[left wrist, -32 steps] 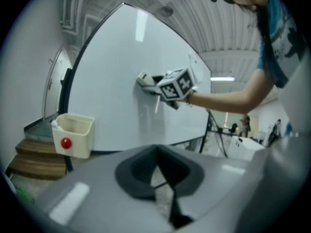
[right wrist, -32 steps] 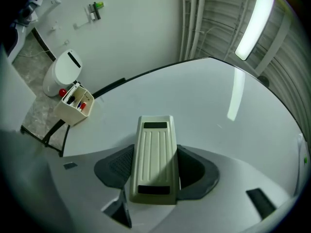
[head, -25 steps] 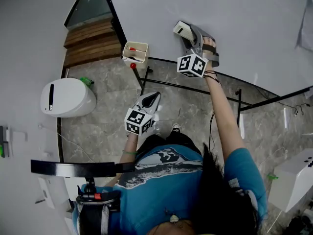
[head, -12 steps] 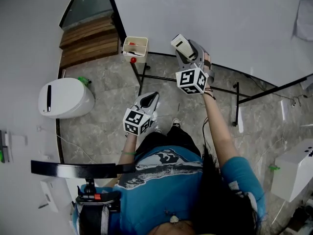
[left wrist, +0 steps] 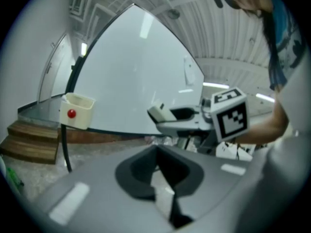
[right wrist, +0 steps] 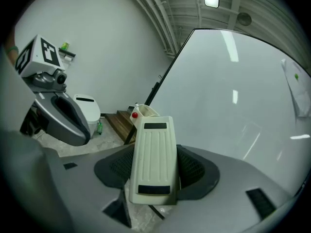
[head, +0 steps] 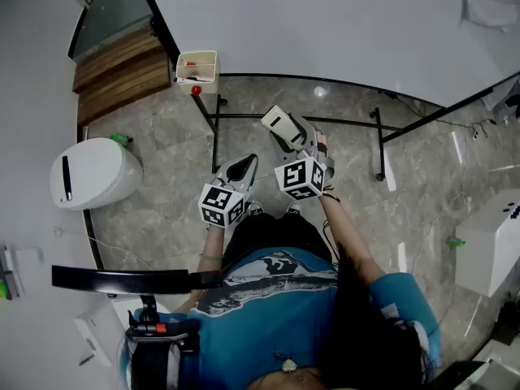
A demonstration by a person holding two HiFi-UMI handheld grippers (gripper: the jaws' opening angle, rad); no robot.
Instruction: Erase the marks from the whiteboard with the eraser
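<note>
The whiteboard [head: 325,23] fills the top of the head view, and I see no marks on the part that shows. My right gripper [head: 289,134] is shut on the cream eraser [head: 276,122], which sticks out past the jaws over the floor, away from the board. In the right gripper view the eraser [right wrist: 153,161] lies clamped between the dark pads, pointing at the whiteboard [right wrist: 243,96]. My left gripper [head: 244,169] hangs lower left of it, shut and empty. The left gripper view has the eraser [left wrist: 158,113] in front of the whiteboard [left wrist: 131,76].
A cream cup [head: 197,67] with a red knob [head: 196,90] hangs at the board's lower left corner. The board's black stand legs [head: 378,145] cross the stone floor. Wooden steps [head: 114,75] and a white bin [head: 89,173] are left, a white box [head: 491,242] right.
My right gripper has drawn back from the whiteboard with the eraser and dropped down toward my body. The left gripper has hardly moved.
</note>
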